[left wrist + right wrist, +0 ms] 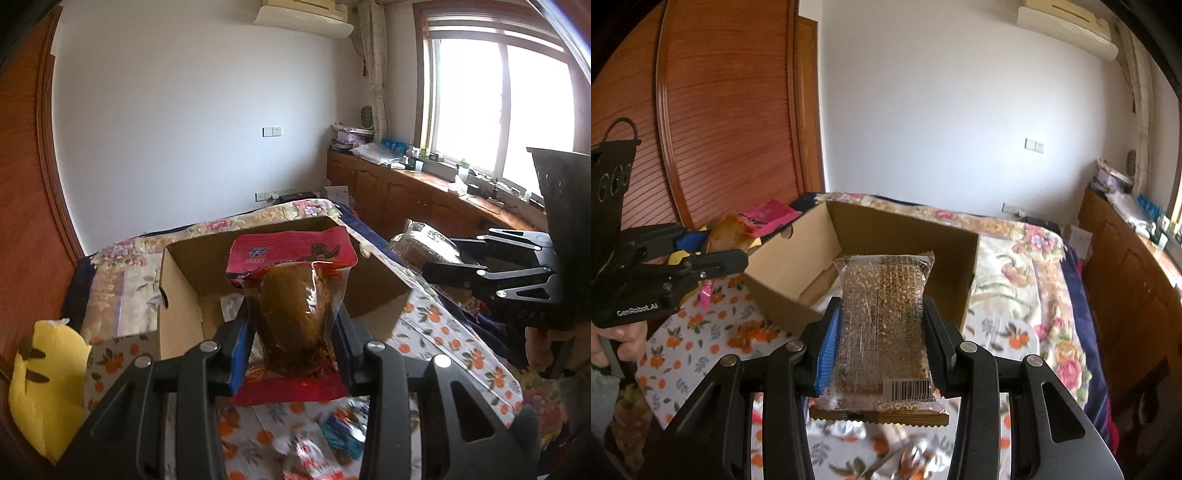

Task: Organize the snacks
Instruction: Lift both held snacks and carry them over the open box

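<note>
My left gripper (293,328) is shut on a red-topped pouch of brown pickled food (295,295), held upright just in front of an open cardboard box (184,288) on the bed. My right gripper (882,332) is shut on a clear pack of sesame snack bar (884,306), held over the near side of the same box (798,266). In the left wrist view the right gripper (443,267) with its sesame pack (421,243) hangs to the right of the box. In the right wrist view the left gripper (735,258) with the pouch (764,218) hangs left of the box.
Loose snack packets (314,450) lie on the flowered bedspread (436,332) near me. A yellow bag (48,384) sits at the left by the wooden wardrobe (731,110). Wooden cabinets (406,192) under a window run along the right. A hand (613,343) grips the left tool.
</note>
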Available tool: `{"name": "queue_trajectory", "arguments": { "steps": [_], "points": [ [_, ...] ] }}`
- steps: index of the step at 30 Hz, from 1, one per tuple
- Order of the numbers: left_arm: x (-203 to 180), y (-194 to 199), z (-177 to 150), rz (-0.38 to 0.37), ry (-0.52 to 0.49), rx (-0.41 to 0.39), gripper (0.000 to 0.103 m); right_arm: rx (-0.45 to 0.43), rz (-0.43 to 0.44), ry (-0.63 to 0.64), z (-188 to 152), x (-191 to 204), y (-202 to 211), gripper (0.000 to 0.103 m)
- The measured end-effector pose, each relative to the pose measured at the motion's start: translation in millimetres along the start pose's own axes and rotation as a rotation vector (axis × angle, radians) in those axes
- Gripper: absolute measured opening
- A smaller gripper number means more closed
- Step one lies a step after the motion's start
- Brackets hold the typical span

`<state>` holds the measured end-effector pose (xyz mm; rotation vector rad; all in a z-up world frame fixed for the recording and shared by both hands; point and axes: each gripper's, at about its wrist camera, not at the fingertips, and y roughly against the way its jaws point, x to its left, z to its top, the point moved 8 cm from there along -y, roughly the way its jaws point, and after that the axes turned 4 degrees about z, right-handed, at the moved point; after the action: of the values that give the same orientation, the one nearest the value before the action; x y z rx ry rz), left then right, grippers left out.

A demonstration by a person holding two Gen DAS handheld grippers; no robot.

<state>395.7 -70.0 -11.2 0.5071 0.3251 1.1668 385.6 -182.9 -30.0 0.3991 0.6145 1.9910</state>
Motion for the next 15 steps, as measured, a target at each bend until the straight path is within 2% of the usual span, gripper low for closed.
{"name": "queue_trajectory", "arguments": {
  "steps": [10, 15],
  "points": [
    [26, -47, 23, 0.052, -0.021, 0.022, 0.038, -0.021, 0.052, 0.022, 36, -15, -59, 0.041],
    [35, -73, 6, 0.057, 0.011, 0.067, 0.038, -0.007, 0.096, -0.014, 36, -23, -91, 0.041]
  ]
}}
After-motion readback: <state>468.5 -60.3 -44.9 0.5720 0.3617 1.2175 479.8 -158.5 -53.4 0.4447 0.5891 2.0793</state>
